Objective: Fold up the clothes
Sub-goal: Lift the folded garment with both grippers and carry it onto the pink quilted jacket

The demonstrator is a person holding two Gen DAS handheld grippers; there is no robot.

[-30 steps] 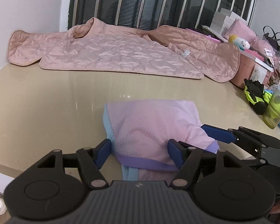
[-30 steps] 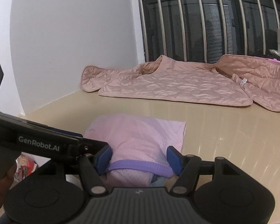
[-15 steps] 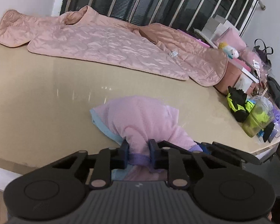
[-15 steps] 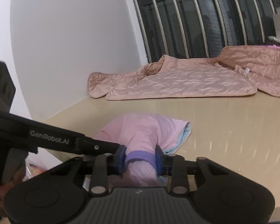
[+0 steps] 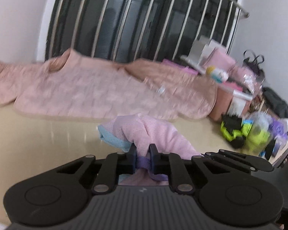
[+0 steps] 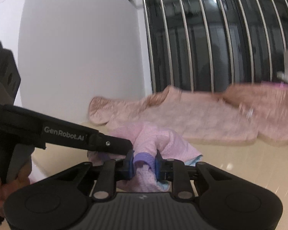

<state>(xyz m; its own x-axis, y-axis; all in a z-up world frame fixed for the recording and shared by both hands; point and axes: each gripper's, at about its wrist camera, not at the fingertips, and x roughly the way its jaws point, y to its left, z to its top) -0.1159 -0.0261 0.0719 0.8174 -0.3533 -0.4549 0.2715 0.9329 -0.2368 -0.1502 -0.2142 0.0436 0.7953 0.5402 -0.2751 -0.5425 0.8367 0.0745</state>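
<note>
Pink mesh garment (image 5: 153, 132) hung bunched above the beige table (image 5: 48, 138), its purple band pinched by both the left gripper (image 5: 143, 158) and the right gripper (image 6: 144, 163), jaws nearly closed; a pink quilted jacket (image 5: 90, 95) lay behind.

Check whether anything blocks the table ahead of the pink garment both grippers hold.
Nothing visible does: bare table lies beyond the pink garment until the quilted pink jacket at the back.
</note>
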